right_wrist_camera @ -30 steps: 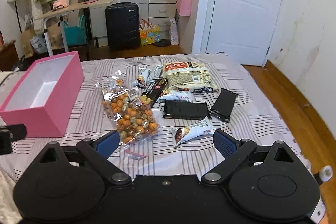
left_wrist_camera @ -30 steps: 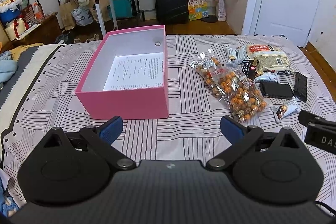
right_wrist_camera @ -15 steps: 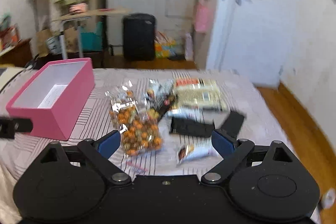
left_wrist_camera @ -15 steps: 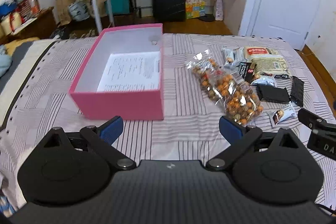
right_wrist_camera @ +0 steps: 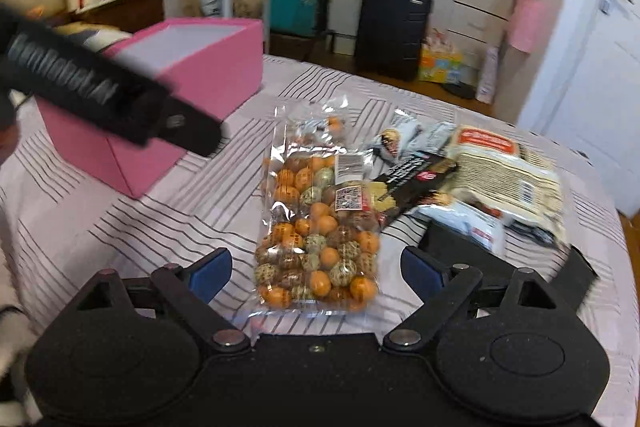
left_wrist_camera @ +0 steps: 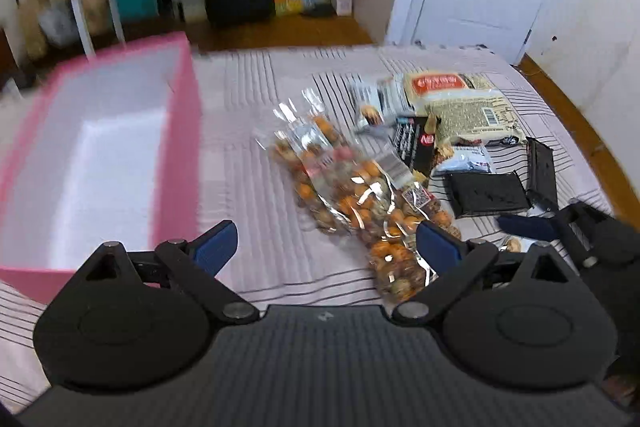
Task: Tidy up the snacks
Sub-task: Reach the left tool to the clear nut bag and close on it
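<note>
A pink box (left_wrist_camera: 100, 147) with a white inside lies open on the striped bed, left of the snacks; it also shows in the right wrist view (right_wrist_camera: 192, 67). A clear bag of orange and brown balls (left_wrist_camera: 352, 195) (right_wrist_camera: 320, 227) lies in the middle. Beyond it are a beige seed pack (left_wrist_camera: 468, 107) (right_wrist_camera: 508, 171), black packs (left_wrist_camera: 486, 193) and small white packets (right_wrist_camera: 404, 139). My left gripper (left_wrist_camera: 324, 247) is open and empty, above the bed between box and bag. My right gripper (right_wrist_camera: 316, 269) is open and empty, close over the near end of the bag.
The striped bed (left_wrist_camera: 248, 115) carries everything. The right gripper's body (left_wrist_camera: 592, 239) shows at the right edge of the left view; the left gripper's body (right_wrist_camera: 100, 87) crosses the right view in front of the box. A black suitcase (right_wrist_camera: 390, 27), desk and white door stand beyond.
Both grippers have moved forward and closer to the bed. The left swung right toward the snacks. The right swung left and now hovers at the bag of balls. Both stay open.
</note>
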`<state>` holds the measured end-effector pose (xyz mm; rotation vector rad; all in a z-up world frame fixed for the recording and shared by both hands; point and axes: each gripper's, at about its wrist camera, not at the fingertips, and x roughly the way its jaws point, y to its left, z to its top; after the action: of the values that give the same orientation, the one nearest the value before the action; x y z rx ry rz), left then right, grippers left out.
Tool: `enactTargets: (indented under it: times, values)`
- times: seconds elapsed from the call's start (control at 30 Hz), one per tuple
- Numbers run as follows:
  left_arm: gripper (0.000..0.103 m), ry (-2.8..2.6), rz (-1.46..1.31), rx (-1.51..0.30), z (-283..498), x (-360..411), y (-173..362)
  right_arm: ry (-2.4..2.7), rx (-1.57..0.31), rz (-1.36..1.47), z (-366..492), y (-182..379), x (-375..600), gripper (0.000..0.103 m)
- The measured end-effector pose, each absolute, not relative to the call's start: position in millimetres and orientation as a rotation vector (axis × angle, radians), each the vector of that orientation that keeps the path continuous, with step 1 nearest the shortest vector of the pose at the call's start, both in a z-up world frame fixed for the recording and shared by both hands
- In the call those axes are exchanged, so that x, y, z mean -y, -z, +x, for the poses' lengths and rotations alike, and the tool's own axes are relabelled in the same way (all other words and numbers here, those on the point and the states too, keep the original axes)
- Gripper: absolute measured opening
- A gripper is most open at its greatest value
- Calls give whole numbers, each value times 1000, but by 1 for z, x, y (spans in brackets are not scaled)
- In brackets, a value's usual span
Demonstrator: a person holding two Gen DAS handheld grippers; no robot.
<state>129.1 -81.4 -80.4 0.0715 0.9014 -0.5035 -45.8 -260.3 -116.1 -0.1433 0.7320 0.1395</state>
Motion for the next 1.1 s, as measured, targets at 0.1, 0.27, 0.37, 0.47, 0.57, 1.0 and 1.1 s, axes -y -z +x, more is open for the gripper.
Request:
enactTargets:
  times: [0.1,0.27,0.37,0.47,0.57,1.0,1.1]
  values:
    - [85,517,41,-985,144,92,109,-149,-752,-167,-31,135,263,94]
    - [68,568,-30,-1111,161,110,153,-207,-811,-152,-18,155,261,98]
    - [65,608,-114,-1168,162,112,171,-195,-844,-204,-13,169,252,99]
    - [65,628,-195,-1180,161,106,179,-183,-846,-177,-10,173,250,101]
    - [65,651,-255,-1187,159,99,186,-171,-844,-131,-8,172,254,96]
    - [63,733,-121,-1163,138,105,164,-60,-851,48,-15,161,252,92]
    - [63,722,-107,-1181,135,103,156,-55,-857,83,-24,156,248,92]
